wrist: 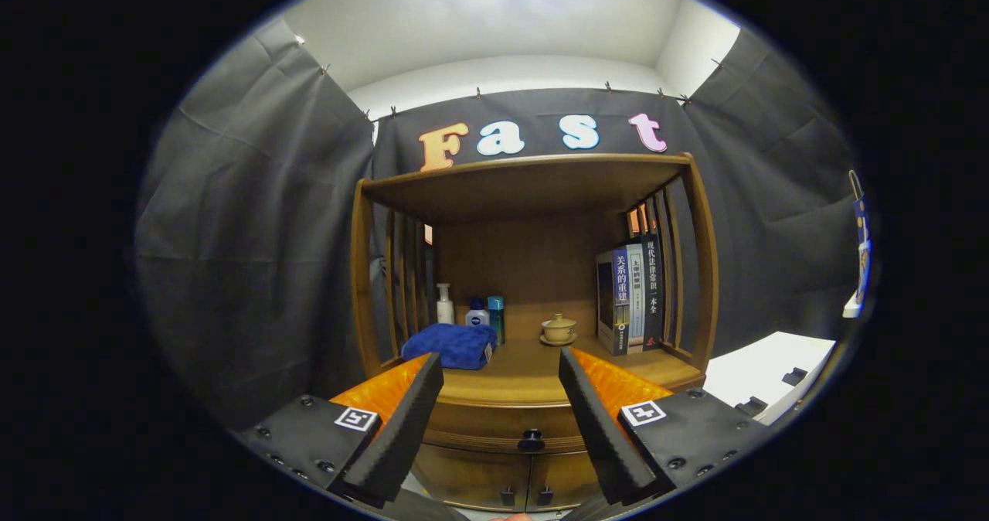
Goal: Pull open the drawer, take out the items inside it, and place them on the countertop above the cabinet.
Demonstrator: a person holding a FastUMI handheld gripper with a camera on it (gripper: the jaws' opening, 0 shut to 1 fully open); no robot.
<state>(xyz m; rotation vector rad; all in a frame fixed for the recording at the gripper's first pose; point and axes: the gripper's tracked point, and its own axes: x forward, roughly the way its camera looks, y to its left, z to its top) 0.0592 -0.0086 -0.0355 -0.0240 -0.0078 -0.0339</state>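
gripper (501, 420) held wide and empty before the cabinet (533, 366); drawer (510, 420) shut, its knob (531, 439) between and beyond the fingers; risk: closing off-centre on so small a knob, so the pads slip on the pull.

Wooden cabinet surface (525, 386) carrying a folded blue towel (452, 345), three bottles (473, 311) standing behind it, a lidded teacup (559, 328), upright books (632, 297)
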